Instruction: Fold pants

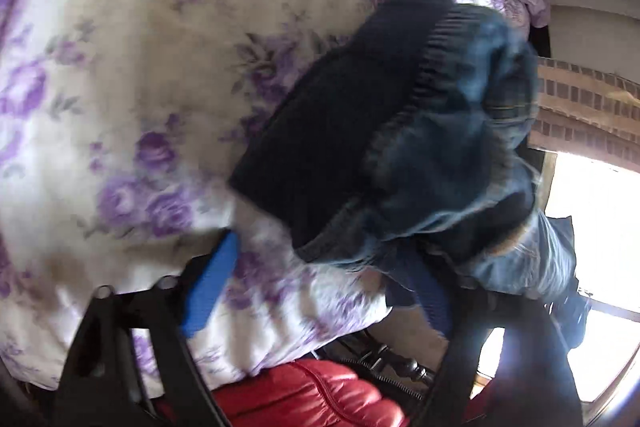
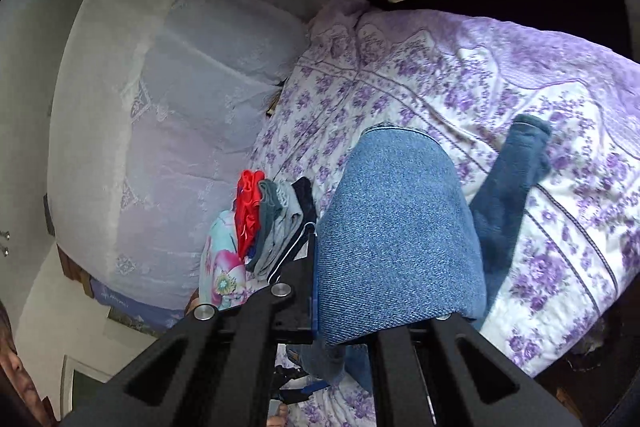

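Jeans point(image 2: 400, 239) up off the bed point(image 2: 460, 87), bunched, one leg point(image 2: 516, 183) trailing onto the quilt. Right tongs point(image 2: 384, 315) closed on a thick fold of denim that fills the gap between the fingers.

Left tongs point(image 1: 316, 291) spread wide. Blue pad point(image 1: 212, 291) is bare, the other finger sits under the dark waistband wad point(image 1: 360, 139); no real pinch visible, frame blurred.

Likely step: shake out and lay flat before folding. To do it well, the left should get a proper grip on the waistband, pull apart from the right, and lower the legs straight onto open quilt, clear of the clothes stack point(image 2: 264, 227).

Left points down at the bed edge; right is rolled sideways along the bed.
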Demonstrator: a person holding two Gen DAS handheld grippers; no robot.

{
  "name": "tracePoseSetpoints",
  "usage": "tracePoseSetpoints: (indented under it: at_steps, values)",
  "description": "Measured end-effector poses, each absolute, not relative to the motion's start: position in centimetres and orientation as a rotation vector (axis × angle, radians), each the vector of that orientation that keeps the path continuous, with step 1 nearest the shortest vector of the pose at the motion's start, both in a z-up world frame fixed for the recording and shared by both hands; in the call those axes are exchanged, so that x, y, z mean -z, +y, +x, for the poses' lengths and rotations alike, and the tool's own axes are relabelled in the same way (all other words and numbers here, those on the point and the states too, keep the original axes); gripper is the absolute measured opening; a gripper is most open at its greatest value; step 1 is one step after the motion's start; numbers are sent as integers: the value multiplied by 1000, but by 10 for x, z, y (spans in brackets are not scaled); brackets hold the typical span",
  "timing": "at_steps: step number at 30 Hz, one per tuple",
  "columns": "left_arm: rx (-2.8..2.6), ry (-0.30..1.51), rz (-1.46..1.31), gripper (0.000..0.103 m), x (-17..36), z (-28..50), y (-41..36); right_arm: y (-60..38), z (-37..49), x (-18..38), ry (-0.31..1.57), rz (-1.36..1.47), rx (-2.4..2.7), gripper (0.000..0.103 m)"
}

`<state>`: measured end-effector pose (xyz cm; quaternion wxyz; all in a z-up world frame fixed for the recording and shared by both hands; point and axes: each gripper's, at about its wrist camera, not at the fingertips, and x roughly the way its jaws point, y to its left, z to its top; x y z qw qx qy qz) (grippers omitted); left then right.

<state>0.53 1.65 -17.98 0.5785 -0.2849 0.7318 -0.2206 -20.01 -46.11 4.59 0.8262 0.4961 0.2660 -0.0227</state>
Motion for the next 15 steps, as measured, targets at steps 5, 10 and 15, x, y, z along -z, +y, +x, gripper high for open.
tracePoseSetpoints:
  at_steps: [5, 10, 15]
  values:
    - [547, 1706, -642, 93, 180, 8, 11, -485, -225, -39, 497, 1111, 118, 4]
    - [491, 1677, -666, 98, 183, 15, -6, -508, -227, -5, 527, 1205, 169, 4]
    - [466, 1615, -678, 98, 178, 29, -26, -527, -221, 10, 560, 1243, 156, 4]
